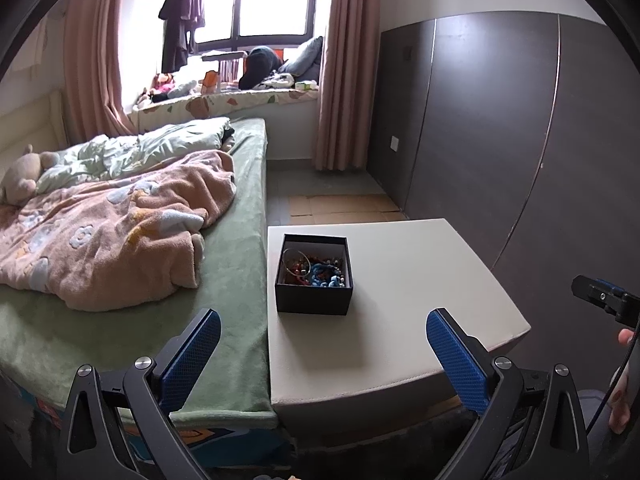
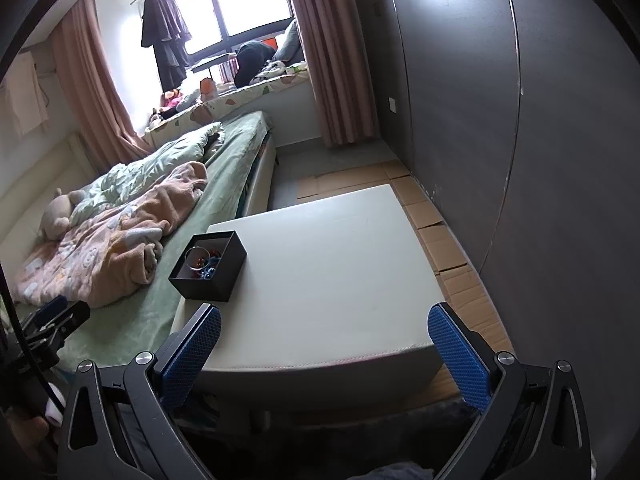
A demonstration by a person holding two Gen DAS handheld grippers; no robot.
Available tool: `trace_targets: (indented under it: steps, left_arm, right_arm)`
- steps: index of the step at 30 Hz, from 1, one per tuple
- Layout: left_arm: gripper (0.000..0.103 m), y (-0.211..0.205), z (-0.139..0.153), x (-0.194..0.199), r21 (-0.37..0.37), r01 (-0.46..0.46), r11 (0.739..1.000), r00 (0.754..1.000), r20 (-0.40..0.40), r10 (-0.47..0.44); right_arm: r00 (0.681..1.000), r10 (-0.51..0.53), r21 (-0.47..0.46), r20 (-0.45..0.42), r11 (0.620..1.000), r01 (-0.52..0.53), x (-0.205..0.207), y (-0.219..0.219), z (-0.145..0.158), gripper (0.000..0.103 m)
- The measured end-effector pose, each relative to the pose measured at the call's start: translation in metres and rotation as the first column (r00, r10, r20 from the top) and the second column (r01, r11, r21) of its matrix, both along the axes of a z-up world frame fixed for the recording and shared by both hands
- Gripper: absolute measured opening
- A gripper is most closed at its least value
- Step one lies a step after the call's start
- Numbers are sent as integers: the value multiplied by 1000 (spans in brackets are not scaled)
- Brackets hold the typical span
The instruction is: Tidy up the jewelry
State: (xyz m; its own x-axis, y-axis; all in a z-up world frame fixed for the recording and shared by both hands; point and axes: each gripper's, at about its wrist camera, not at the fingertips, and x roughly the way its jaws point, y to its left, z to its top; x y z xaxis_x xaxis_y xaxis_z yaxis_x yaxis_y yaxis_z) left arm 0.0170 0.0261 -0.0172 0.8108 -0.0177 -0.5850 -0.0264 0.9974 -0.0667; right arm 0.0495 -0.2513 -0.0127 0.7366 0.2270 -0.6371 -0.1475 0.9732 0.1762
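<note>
Black card box (image 1: 314, 276), lidless, on the pale table (image 1: 420, 280), toward the left edge, hard by the green-sheeted bed (image 1: 236, 280). Inside: jewelry (image 1: 316, 270) in one heap, with a thin metal bangle (image 1: 296, 262) leaning at the left, blue beaded pieces (image 1: 326, 276) at the near right, red and mixed beads between. Nothing loose seen on the table top in either view.

Left gripper (image 1: 323, 344): blue pads spread wide, nothing between them, held short of the table's near edge, aimed roughly at the box. Right gripper (image 2: 324, 344): likewise spread wide, empty, low at the near edge, box (image 2: 208, 266) off to its far left. Part of a hand (image 1: 624, 380) at the right rim of the left view.

Step in hand, as judged: ambiguous. Fits a stage with the pieces gathered in the box and both tools drawn back; fits equally a stage where a jumbled heap awaits sorting out onto the table. No telling which from the things alone.

Handling notes, either way: box light and likely to slide if nudged, so worth steadying with one tool. Bangle thin and hard, prone to slipping from the pads. Beaded strands tangled, likely to drag neighbours along. Box walls tight for wide-spread pads; approach from above called for.
</note>
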Motion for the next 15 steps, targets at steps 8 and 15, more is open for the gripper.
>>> trace_targets:
  steps: [8,15]
  left_arm:
    - [103,3,1,-2,-21,3,1000,1000,11,-3]
    - [103,5,1,-1,-30,3,1000,1000,9,-3]
  right_arm:
    - [1000,-1,4,-2,1000,1,1,-2,0,103]
    - [1000,-4,19,-10,1000,4,1,-1,1,103]
